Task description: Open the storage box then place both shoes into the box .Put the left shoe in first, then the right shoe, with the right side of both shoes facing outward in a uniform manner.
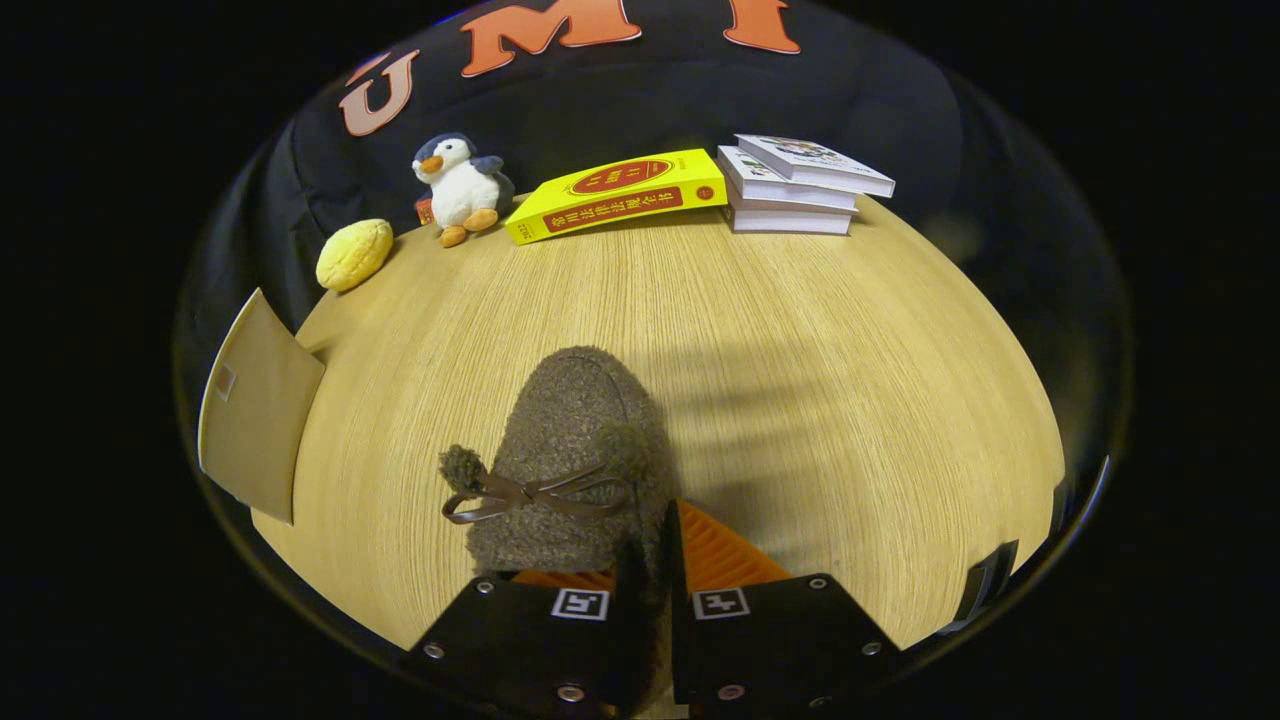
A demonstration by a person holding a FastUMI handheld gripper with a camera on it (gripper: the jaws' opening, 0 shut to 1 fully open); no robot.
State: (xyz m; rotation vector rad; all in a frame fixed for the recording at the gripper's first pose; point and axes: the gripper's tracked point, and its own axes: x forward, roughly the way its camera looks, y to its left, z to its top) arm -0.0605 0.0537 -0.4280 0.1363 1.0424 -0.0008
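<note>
Gripper view, fingers (655,560) pinching shoe (570,450) rim

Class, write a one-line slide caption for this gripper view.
Gripper shut on the fuzzy brown shoe above the wooden table.

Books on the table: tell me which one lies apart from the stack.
The yellow book, lying alone between the plush penguin and the stack of white books. The gripper, far from it, is shut on the brown fuzzy shoe.
</note>
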